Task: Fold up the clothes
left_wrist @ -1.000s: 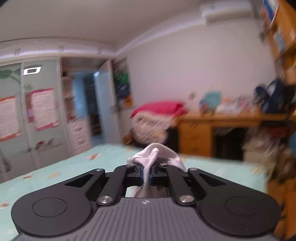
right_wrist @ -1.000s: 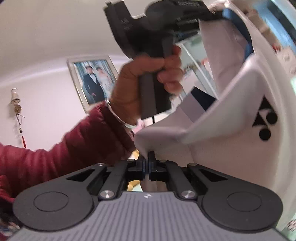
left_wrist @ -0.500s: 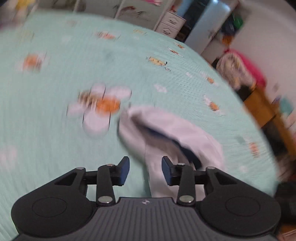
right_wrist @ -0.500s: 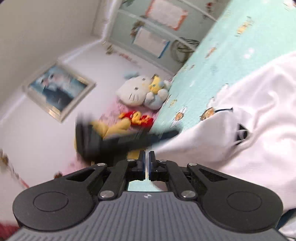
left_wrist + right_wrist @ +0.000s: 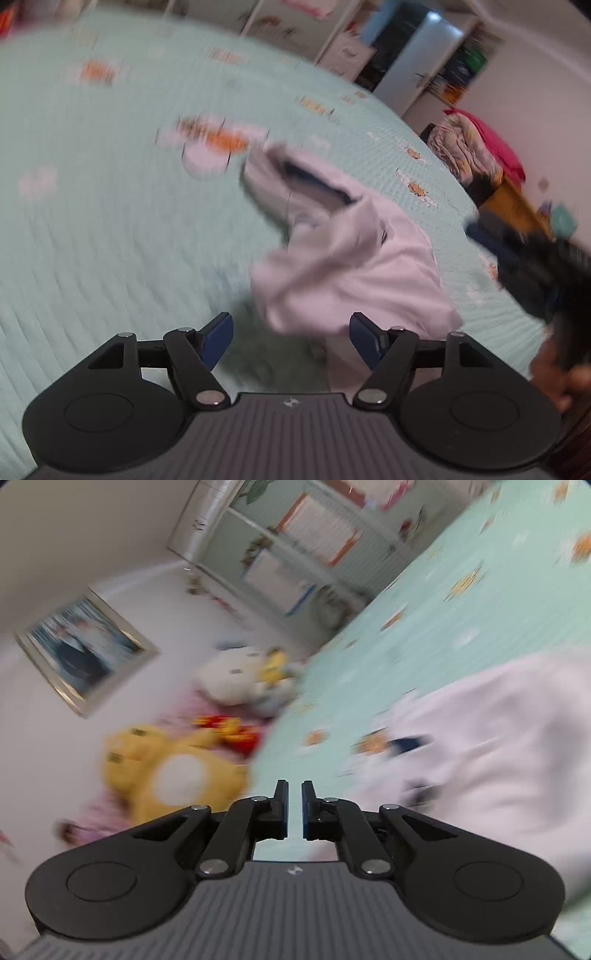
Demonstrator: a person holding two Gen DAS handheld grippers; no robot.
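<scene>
Here our left gripper (image 5: 290, 334) gapes wide and empty; our right gripper (image 5: 294, 808) shows a narrow, empty gap. At twelve o'clock the white shirt (image 5: 343, 254) lies rumpled on the bedspread (image 5: 92, 229); it needs spreading flat next.

text: none readable | posters, garment marks: too blurred | both views motion-smeared

Ahead of my left fingers a mint-green bedspread (image 5: 110, 221) with orange flower prints stretches to white drawers (image 5: 347, 55) and an open doorway (image 5: 402, 48); off to their right stands a wooden desk (image 5: 513, 206) heaped with bedding. Beyond my right fingers a framed photo (image 5: 85, 653) hangs on the pale wall, above plush toys (image 5: 173, 771), with wardrobe doors (image 5: 295, 554) behind.
</scene>
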